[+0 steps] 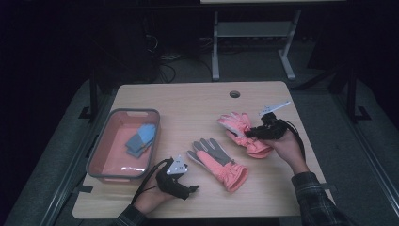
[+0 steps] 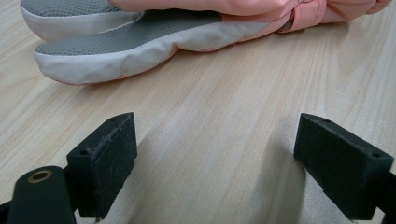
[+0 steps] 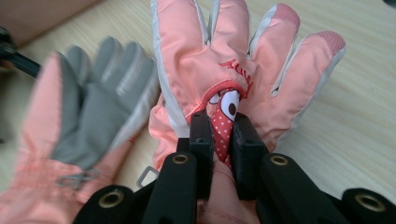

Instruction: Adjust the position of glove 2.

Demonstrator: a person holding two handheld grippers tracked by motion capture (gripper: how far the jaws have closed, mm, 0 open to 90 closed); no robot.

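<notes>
Right gripper view: right gripper (image 3: 223,135) clamped on a pink glove's (image 3: 224,60) back. Left gripper (image 2: 212,154) gapes wide over the counter (image 2: 224,121), near the grey-palmed glove (image 2: 140,46).

The high view looks down from the near side over the whole table (image 1: 197,101). Both gripper views sit close and low, sharing the grey-palmed glove (image 2: 140,42) (image 3: 100,109).

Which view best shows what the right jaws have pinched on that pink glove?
The right gripper view: the right gripper clamps a red dotted patch on the back of the pink glove. The high view shows that glove small, under the gripper. The left gripper view faces the other glove.
</notes>
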